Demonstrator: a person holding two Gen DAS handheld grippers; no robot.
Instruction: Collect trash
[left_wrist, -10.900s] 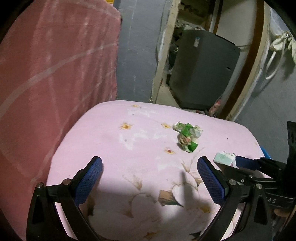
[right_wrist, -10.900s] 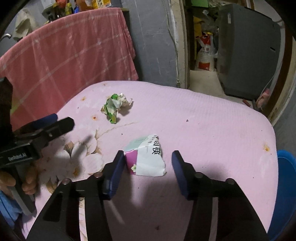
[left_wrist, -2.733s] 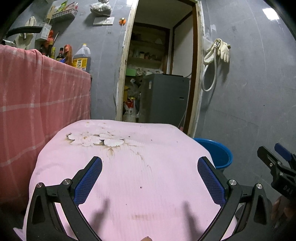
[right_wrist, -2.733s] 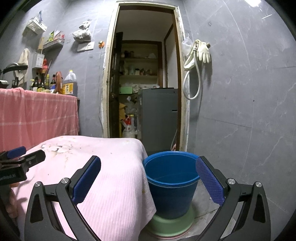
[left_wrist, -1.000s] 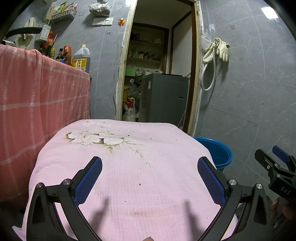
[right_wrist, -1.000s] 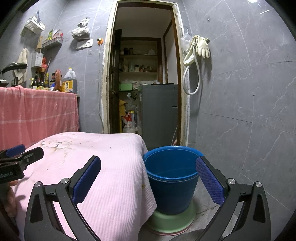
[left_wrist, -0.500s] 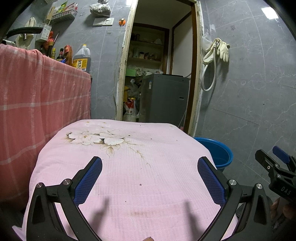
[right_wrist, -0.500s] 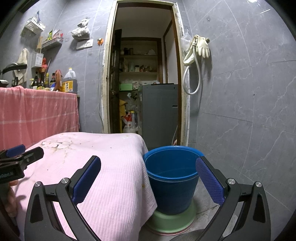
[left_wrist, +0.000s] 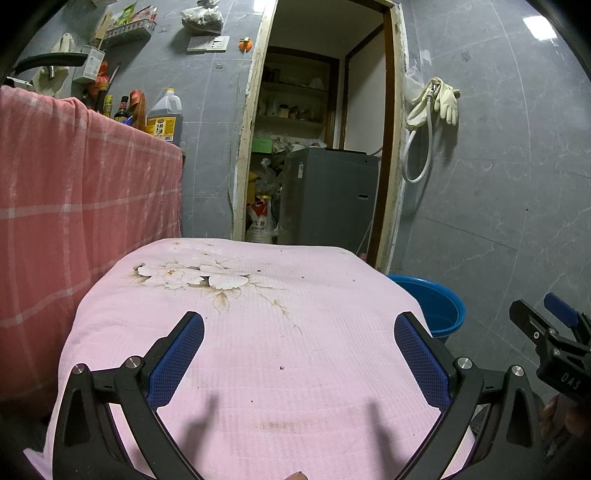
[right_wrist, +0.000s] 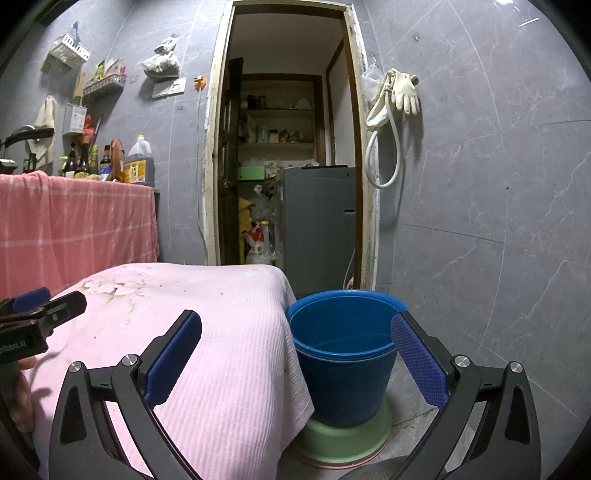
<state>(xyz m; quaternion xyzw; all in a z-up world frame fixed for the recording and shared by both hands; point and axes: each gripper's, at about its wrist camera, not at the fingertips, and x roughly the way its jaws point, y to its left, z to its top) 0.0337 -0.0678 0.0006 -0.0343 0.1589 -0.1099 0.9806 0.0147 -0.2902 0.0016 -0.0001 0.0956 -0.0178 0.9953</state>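
Blue bucket (right_wrist: 343, 373) beside pink-covered table (right_wrist: 229, 354)

The pink cloth (left_wrist: 258, 332) no longer carries the two scraps of trash seen earlier.

A table draped in a pink flower-printed cloth (left_wrist: 258, 332) fills the foreground, its surface marked by small dark specks and a faint brown stain near the front edge. Just beside it, a blue bucket (right_wrist: 343, 354) stands on a green base (right_wrist: 343, 439) on the floor (right_wrist: 417, 417).
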